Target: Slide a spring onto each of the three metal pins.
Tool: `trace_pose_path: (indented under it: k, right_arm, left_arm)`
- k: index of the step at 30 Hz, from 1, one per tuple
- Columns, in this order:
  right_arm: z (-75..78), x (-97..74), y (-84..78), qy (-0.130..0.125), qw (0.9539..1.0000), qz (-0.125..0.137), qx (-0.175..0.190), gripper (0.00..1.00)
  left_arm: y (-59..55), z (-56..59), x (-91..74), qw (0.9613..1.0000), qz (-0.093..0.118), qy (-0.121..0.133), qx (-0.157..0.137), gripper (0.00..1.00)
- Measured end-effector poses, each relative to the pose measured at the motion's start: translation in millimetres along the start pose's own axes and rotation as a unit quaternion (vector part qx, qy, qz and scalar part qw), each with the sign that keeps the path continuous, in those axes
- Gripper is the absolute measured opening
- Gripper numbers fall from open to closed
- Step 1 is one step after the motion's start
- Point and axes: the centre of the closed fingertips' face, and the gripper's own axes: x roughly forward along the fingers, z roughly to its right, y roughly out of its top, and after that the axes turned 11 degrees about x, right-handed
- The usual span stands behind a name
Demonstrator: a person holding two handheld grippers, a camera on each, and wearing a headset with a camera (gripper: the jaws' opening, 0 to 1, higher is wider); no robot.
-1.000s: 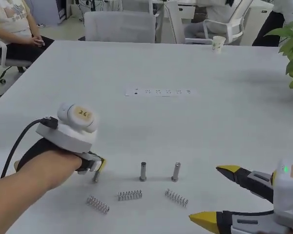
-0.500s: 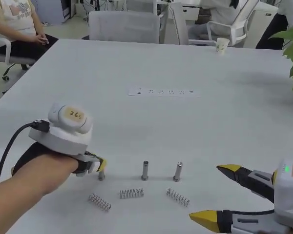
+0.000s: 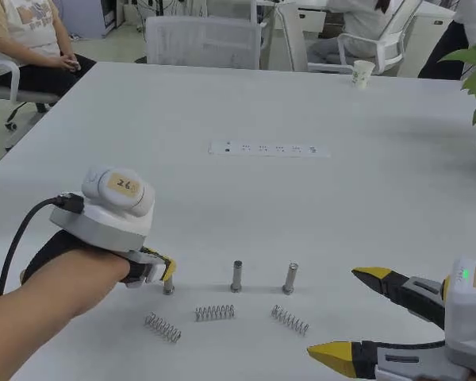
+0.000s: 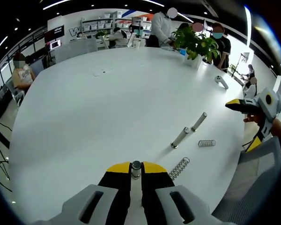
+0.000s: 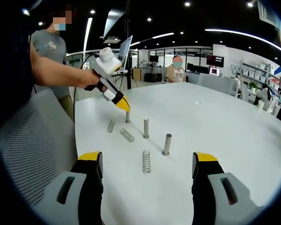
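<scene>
Near left: the left gripper (image 3: 166,275) is pinching the left pin (image 3: 168,287), its jaws closed onto the pin's head, plain in the left gripper view. Near right: the right gripper (image 3: 333,312) is hovering with jaws spread wide, carrying nothing. The middle pin (image 3: 237,276) and right pin (image 3: 289,279) are standing upright and bare on the table (image 3: 301,206). The left spring (image 3: 161,327), middle spring (image 3: 214,313) and right spring (image 3: 289,320) are lying flat just nearer than the pins, none threaded. Judging by this, nothing is done yet — all three springs are waiting to go on.

Open-plan office: conference table (image 3: 222,103), mesh chairs (image 3: 198,41)
</scene>
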Motion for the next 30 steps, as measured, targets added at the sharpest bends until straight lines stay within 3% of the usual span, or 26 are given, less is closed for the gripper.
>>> trace_pose_path:
  k: [9, 17, 30]
  right_arm:
    - [0.2, 0.7, 1.2, 0.001, 1.0, 0.0, 0.0, 0.78]
    - [0.4, 0.3, -0.2, 0.001, 1.0, -0.002, 0.0, 0.78]
    - [-1.0, 1.3, 0.7, 0.003, 1.0, -0.002, -0.003, 0.78]
  left_arm:
    - [3.1, -1.2, 1.7, 0.9999, 0.005, 0.0, 0.015, 0.0]
    - [4.3, 1.8, 0.6, 0.9999, 0.013, -0.011, 0.002, 0.01]
    - [5.7, -2.9, -2.4, 0.9998, 0.02, -0.007, 0.007, 0.07]
